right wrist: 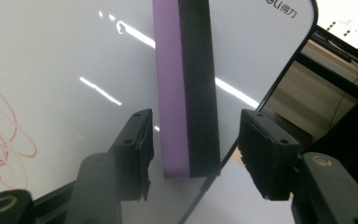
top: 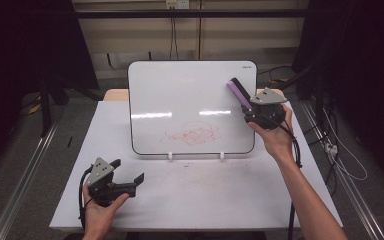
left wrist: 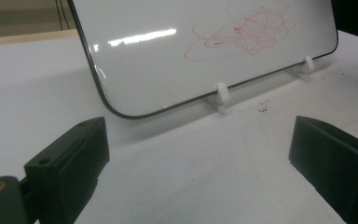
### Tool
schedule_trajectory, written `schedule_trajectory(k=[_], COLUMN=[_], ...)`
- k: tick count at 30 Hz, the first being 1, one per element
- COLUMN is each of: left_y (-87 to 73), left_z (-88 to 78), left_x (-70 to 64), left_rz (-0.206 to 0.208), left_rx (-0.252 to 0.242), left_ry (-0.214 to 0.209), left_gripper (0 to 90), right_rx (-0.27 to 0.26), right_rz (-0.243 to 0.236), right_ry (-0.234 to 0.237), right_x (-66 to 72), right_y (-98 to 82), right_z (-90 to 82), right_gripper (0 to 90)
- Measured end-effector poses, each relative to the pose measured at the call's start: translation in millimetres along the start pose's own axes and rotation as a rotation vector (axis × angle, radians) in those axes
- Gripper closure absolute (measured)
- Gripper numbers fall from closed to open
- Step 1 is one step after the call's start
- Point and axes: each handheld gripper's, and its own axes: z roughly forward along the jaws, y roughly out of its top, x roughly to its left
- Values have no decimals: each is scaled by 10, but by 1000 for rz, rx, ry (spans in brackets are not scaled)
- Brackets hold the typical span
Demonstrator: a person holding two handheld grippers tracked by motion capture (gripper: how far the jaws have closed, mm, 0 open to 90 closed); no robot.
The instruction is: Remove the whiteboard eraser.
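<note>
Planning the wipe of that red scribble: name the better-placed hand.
Right. The right gripper already brackets the eraser at the whiteboard; the left gripper rests open on the table.

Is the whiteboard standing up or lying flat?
Standing up: the whiteboard leans back on two small white feet on the table.
</note>
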Motion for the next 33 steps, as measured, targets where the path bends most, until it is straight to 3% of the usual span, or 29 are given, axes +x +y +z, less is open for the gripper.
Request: schedule_trajectory(k=[4,8,22,24,28,33], left_y=[1,0,0,-1,1,5], left_z=[0,-2,-3,-2,8,10], left_x=[3,4,1,-3,-4,-23], left_rz=[1,1,-2,-8,-4,-6], left_rx=[0,1,0,-5,3,-5], left_ry=[1,1,6,8,4,5], left_gripper=[48,48,49,49,49,51], right_rx=[15,29,29,-8,-35,-74], right_rz=[-8,-24,-13,12,-1,53], right_ry=[-2,-11,-15,-2,8,41], right_x=[15,46,70,70,100,118], right_y=[7,13,-7,-13,53,-19], right_z=[61,108,66,17,-97,-157], right_gripper=[519,628,642,643,643,643])
